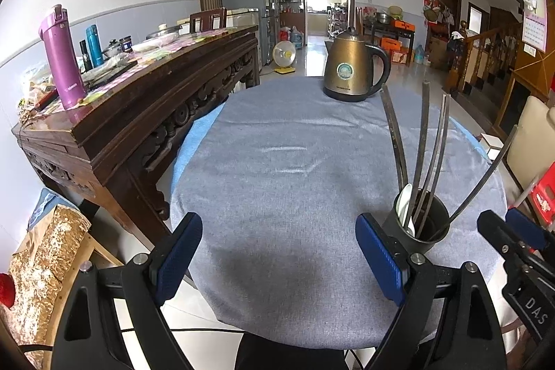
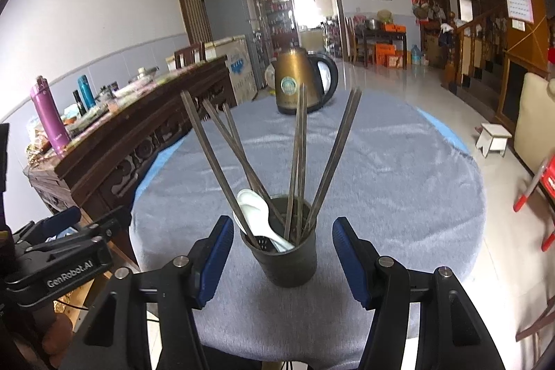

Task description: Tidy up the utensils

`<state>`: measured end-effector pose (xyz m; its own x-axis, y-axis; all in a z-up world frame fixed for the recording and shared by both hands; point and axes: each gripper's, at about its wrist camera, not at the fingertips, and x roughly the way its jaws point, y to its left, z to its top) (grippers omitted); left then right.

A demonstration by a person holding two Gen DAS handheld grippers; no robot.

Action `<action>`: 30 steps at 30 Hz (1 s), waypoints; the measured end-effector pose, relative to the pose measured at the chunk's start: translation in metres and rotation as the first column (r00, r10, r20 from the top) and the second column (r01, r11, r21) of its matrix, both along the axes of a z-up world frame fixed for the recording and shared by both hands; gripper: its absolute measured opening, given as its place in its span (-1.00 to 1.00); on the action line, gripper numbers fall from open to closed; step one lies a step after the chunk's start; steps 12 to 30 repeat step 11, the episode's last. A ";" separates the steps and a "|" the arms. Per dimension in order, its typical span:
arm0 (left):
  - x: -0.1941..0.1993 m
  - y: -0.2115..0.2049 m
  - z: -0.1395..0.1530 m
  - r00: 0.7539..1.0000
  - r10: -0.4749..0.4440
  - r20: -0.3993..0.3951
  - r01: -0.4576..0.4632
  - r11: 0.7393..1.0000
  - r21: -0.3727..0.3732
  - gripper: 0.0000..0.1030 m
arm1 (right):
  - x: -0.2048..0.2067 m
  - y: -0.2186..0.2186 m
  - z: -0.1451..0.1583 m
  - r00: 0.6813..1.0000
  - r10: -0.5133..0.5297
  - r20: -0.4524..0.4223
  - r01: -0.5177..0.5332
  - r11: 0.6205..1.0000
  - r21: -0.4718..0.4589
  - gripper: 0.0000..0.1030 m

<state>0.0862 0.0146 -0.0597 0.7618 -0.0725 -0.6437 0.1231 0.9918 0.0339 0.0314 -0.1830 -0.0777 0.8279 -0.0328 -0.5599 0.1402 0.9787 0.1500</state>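
Right gripper [image 2: 281,262] level, fingers wide astride the cup [image 2: 282,252] (untouched); left gripper [image 1: 279,260] wide, empty.

1. "GenRobot.AI", white lettering on the black body of the left gripper [image 2: 62,227], near left in the right wrist view.
2. "DAS", white letters on the black body of the right gripper [image 1: 513,231], near right in the left wrist view.
3. Round blue-green label on the bronze metal electric kettle [image 1: 353,66], far centre of the table: wording too small to read.
4. White print on the purple cylindrical thermos flask [image 1: 62,58], far left: illegible.
5. Pink-and-white wall calendar [image 1: 534,19], far right: numerals too small to read.
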 end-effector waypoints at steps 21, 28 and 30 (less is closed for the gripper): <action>-0.008 -0.012 0.008 0.999 -0.022 0.035 0.021 1.000 0.020 0.75 | -0.014 -0.011 0.009 0.998 -0.018 0.057 0.018 1.000 -0.004 0.25; -0.008 -0.012 0.008 0.999 -0.022 0.035 0.021 1.000 0.020 0.75 | -0.014 -0.011 0.009 0.998 -0.018 0.057 0.018 1.000 -0.004 0.25; -0.008 -0.012 0.008 0.999 -0.022 0.035 0.021 1.000 0.020 0.75 | -0.014 -0.011 0.009 0.998 -0.018 0.057 0.018 1.000 -0.004 0.25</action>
